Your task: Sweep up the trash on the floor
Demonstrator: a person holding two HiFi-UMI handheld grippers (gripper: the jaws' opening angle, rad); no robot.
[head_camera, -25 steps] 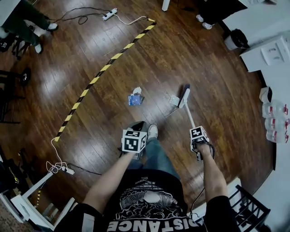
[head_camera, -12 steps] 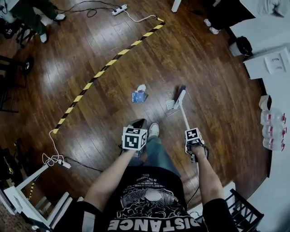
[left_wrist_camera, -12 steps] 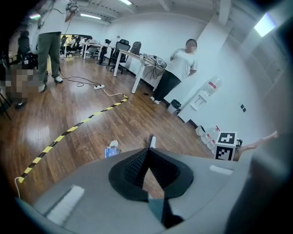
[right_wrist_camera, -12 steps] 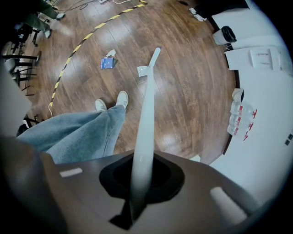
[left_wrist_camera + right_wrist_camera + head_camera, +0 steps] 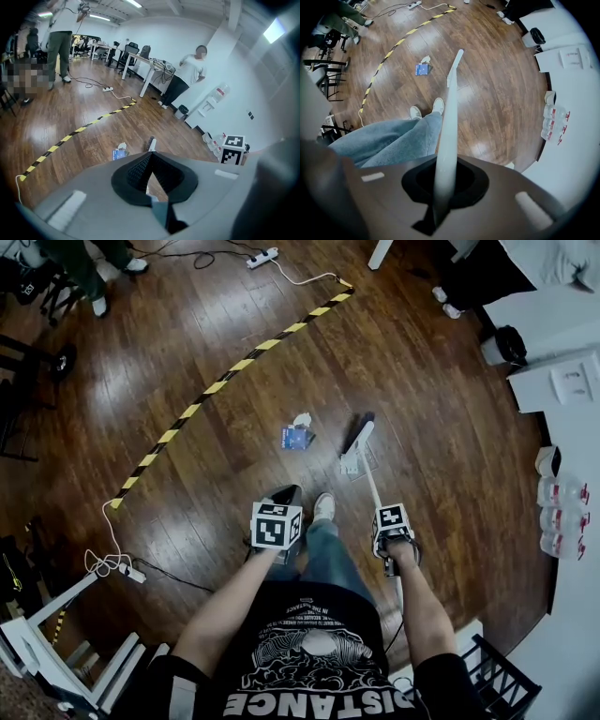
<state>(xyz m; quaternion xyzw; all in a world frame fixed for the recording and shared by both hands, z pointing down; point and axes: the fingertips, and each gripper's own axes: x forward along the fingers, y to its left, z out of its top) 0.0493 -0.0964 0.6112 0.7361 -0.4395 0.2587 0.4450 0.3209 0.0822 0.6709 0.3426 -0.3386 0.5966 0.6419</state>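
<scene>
A blue packet lies on the wood floor with a crumpled white paper just beyond it. My right gripper is shut on the long white broom handle, which slants forward and left. The broom head rests on the floor right of the packet, with a white scrap against it. In the right gripper view the handle runs out from between the jaws toward the packet. My left gripper hovers over my left leg, jaws together at the tips, nothing seen between them.
A yellow-and-black cable cover crosses the floor to the far left, ending near a power strip. A black bin, white counter and bottle packs line the right. White frame at near left, black rack near right.
The broom head and the white scrap have slid left, closer to the blue packet. My right gripper has drawn in toward my body. The left gripper has barely moved.
</scene>
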